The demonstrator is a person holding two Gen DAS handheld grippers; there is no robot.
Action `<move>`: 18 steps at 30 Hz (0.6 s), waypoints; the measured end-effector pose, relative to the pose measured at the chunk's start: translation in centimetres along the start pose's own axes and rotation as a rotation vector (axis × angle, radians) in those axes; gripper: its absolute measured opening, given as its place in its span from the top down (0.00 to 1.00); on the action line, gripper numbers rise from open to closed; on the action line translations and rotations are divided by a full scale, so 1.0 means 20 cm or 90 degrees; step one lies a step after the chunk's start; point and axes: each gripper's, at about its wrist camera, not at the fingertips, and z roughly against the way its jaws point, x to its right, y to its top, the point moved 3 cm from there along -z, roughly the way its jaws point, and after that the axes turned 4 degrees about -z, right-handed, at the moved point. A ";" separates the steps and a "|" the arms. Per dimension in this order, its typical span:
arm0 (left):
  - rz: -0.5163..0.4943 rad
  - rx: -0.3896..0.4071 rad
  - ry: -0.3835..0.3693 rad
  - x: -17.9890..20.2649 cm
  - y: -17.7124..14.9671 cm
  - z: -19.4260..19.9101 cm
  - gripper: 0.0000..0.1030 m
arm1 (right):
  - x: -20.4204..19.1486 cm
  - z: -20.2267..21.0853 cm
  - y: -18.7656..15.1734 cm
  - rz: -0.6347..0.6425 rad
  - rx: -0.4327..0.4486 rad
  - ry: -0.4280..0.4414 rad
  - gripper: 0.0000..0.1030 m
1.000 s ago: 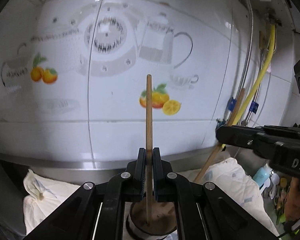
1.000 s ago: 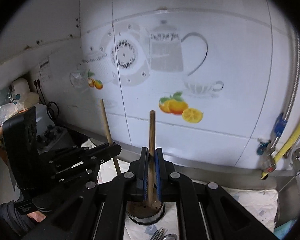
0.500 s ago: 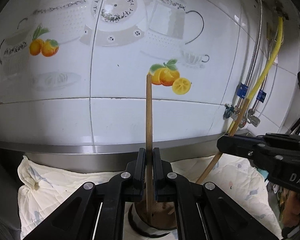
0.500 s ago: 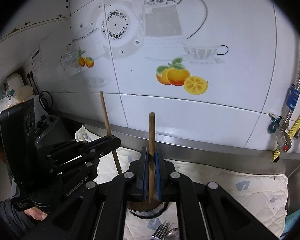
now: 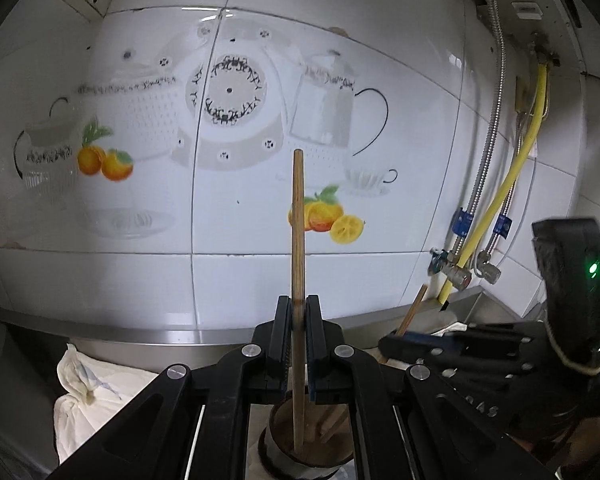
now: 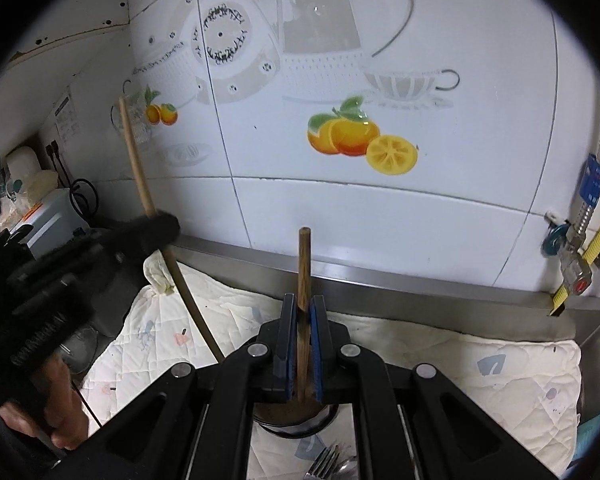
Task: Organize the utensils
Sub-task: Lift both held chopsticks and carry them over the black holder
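Note:
My left gripper [image 5: 298, 308] is shut on an upright wooden chopstick [image 5: 298, 208]. The stick's lower end hangs inside a dark round cup [image 5: 284, 456] just below the jaws. In the right wrist view my right gripper [image 6: 303, 304] is shut on a second wooden chopstick [image 6: 304, 256], and its tip reaches down into the same cup [image 6: 274, 420]. Each gripper shows in the other's view: the right gripper [image 5: 392, 346] at the lower right with its slanted stick [image 5: 412, 308], the left gripper [image 6: 160, 226] at the left with its stick [image 6: 134, 160]. A hand [image 6: 60, 412] holds the left gripper.
The cup stands on a white quilted cloth [image 6: 460, 364] in front of a steel ledge [image 6: 380, 280] and a tiled wall. A fork [image 6: 324, 466] and a spoon lie just before the cup. A yellow hose [image 5: 512, 184] and valves are at the right, a small appliance [image 6: 48, 216] at the left.
The right gripper has sunk, so its chopstick reaches deeper toward the cup. The left gripper dipped and rose again, chopstick still over the cup. Both stay shut.

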 end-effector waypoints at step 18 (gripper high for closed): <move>0.009 -0.028 -0.005 0.01 -0.08 -0.06 0.94 | 0.04 -0.01 -0.07 -0.018 -0.022 -0.020 0.91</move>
